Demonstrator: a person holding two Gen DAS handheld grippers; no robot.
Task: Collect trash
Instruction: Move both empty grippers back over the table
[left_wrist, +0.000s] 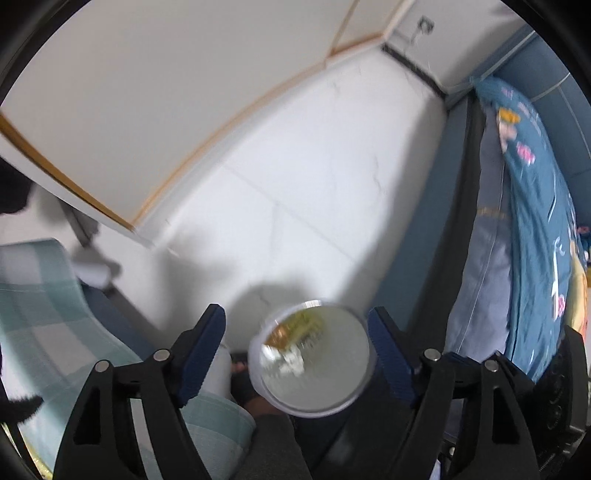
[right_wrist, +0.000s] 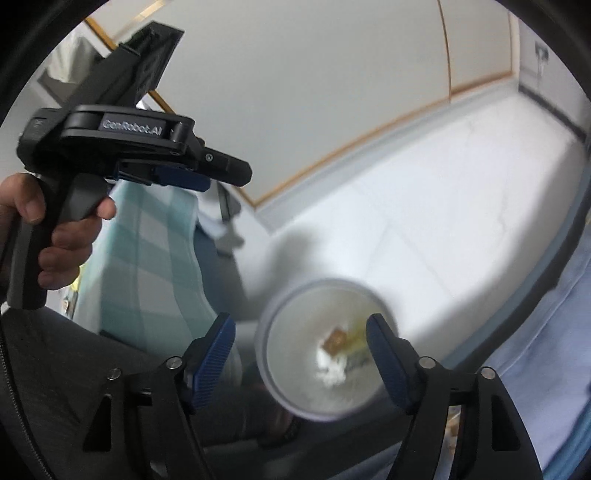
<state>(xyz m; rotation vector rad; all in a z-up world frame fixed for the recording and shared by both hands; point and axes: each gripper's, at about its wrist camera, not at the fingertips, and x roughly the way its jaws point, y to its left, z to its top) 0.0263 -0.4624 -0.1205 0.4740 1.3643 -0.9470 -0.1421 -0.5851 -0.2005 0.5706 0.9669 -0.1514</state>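
Your left gripper (left_wrist: 295, 347), marked "GenRobot.AI", and right gripper (right_wrist: 300, 350) both stand apart, empty, above the white bin (right_wrist: 323, 350) on the floor (left_wrist: 314, 184), trash (right_wrist: 338, 354) inside.

Right gripper (right_wrist: 300, 347) hangs wide open above the white bin (right_wrist: 321, 350), scraps inside; left gripper (right_wrist: 218, 173), up left of the bin, in a hand (right_wrist: 55, 236).

A white tiled floor (left_wrist: 314, 192) carries a round white trash bin (left_wrist: 258, 362), which stands near, its opening showing blurred scraps (left_wrist: 295, 343) inside. At the right, a bed (left_wrist: 491, 295) with blue printed bedding (left_wrist: 535, 206) stands on the floor.
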